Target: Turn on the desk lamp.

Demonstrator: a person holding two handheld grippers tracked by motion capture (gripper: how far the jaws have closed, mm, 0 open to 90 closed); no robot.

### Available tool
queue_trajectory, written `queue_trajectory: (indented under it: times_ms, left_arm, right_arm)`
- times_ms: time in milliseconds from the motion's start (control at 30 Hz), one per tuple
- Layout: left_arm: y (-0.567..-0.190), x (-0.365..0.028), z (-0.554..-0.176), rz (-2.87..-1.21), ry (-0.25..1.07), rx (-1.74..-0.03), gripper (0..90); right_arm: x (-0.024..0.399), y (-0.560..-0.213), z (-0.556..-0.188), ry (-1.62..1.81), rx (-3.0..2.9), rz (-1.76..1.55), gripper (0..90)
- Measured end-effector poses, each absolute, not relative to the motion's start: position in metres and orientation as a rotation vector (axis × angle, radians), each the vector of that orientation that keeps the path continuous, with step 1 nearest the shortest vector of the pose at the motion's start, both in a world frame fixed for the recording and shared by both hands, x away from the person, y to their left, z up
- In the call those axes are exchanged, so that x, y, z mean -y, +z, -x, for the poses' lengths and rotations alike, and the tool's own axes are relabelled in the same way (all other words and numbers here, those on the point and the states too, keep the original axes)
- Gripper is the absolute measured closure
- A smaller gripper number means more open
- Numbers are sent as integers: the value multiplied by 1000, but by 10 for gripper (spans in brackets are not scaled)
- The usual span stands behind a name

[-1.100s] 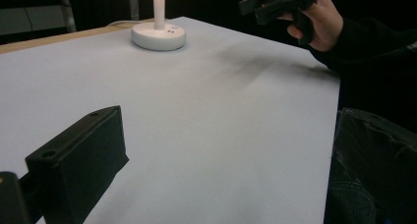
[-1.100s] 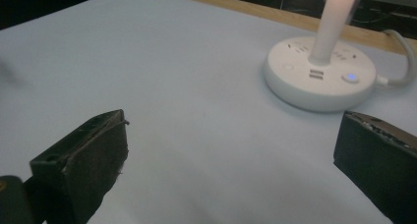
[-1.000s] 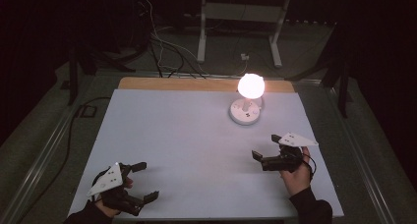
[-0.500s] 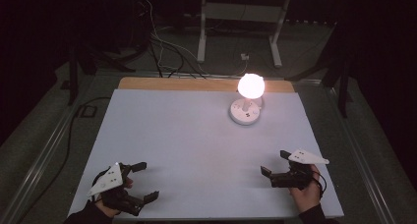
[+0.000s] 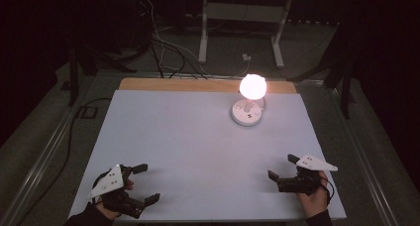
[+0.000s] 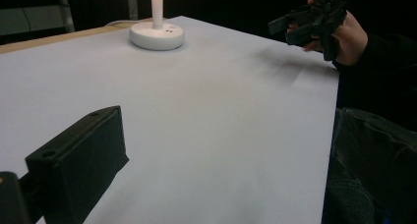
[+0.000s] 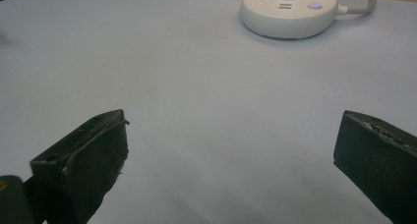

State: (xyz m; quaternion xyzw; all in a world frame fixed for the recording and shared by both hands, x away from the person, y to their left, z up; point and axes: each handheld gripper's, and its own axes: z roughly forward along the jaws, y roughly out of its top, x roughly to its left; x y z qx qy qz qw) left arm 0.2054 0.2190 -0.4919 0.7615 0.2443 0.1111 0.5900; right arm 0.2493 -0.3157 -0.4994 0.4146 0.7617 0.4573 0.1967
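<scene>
Lit lamp (image 5: 251,101) standing at the far right of the white tabletop (image 5: 198,151), base flat, bulb glowing. Left gripper (image 5: 144,184) and right gripper (image 5: 282,167) rest at the near corners, well apart from it, jaws spread wide and empty, probably a neutral pose that leaves the lamp clear

White table sheet (image 5: 198,146): open across its centre and 9 o'clock half. Sole obstacle: lit lamp (image 5: 249,104) on its round base, at 1 o'clock, its cord running off the far edge. Left gripper (image 5: 143,184) at 7 o'clock and right gripper (image 5: 282,167) at 5 o'clock have unobstructed passage between them.
</scene>
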Motion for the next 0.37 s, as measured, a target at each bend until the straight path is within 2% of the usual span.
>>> queue_trajectory:
  times_ms: [367]
  left_arm:
    - [-492, -219, -205, -1774, 260, -571, 3]
  right_arm:
    - [306, -503, -250, 1278, -2209, -1124, 0]
